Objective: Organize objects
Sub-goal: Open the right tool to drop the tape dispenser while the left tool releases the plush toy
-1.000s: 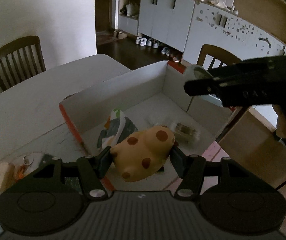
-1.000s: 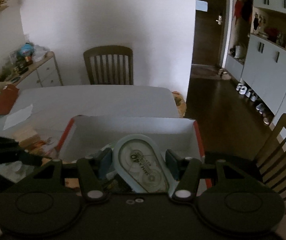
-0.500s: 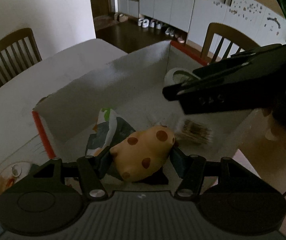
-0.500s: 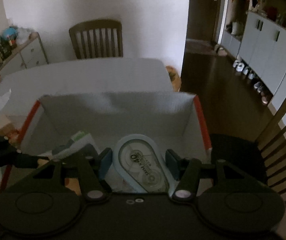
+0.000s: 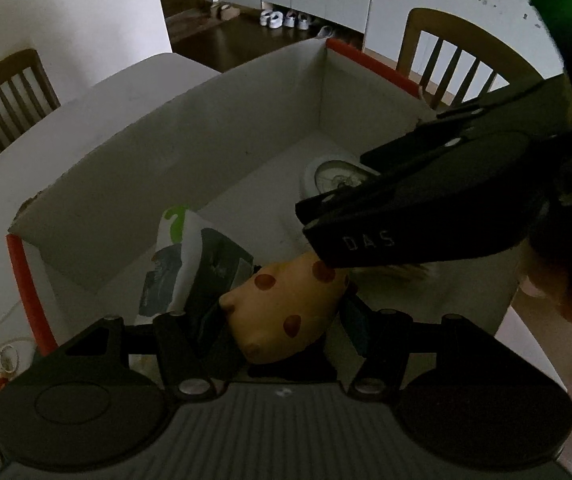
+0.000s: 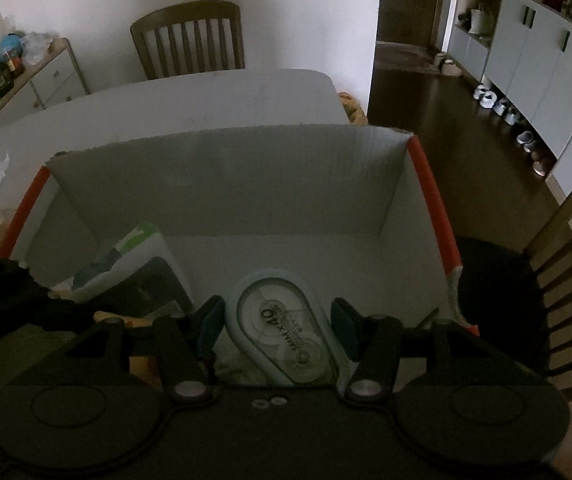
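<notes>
Left tool (image 5: 286, 314) clenched on spotted yellow toy (image 5: 286, 312), right tool (image 6: 278, 326) grasping pale blue correction tape (image 6: 282, 328), both inside white box (image 6: 222, 184) on counter (image 6: 206, 96).

Both of my wrist cameras look steeply down, close in, into the white cardboard box (image 5: 190, 152) (image 6: 222, 184) on the table (image 6: 206, 96), from adjacent sides; both views share its floor.

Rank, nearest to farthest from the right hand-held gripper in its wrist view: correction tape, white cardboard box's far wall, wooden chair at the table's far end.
1. Pale blue correction tape dispenser: between its fingers.
2. White cardboard box's far wall: ahead.
3. Brown wooden chair: beyond the table.
</notes>
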A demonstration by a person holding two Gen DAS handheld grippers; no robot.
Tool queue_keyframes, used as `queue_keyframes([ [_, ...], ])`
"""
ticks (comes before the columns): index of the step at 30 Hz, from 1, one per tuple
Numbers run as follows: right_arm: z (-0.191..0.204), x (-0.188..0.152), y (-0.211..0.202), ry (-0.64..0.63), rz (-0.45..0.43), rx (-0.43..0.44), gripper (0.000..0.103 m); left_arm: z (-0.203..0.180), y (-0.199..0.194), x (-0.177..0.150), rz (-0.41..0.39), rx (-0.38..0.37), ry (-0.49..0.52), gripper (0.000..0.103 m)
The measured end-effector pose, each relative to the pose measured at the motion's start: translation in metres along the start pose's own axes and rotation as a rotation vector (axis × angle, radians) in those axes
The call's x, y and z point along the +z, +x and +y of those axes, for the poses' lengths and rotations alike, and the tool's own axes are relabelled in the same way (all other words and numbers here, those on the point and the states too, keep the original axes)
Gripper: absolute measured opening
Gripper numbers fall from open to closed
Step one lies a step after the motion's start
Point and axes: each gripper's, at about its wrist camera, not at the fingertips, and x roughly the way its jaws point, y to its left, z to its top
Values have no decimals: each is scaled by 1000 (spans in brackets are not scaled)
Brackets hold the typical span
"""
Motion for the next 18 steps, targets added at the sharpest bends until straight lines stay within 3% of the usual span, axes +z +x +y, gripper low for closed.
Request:
queue_keyframes([
  [4, -1, 1, 4, 6, 36, 5, 53, 3, 2, 2, 8, -8, -14, 64],
  [9, 0, 2, 4, 0, 40, 10, 54, 3, 4, 1, 21, -5, -10, 66],
  [18, -3, 2, -2, 3, 26, 20, 64, 8, -1, -5, 4, -3, -47, 72],
])
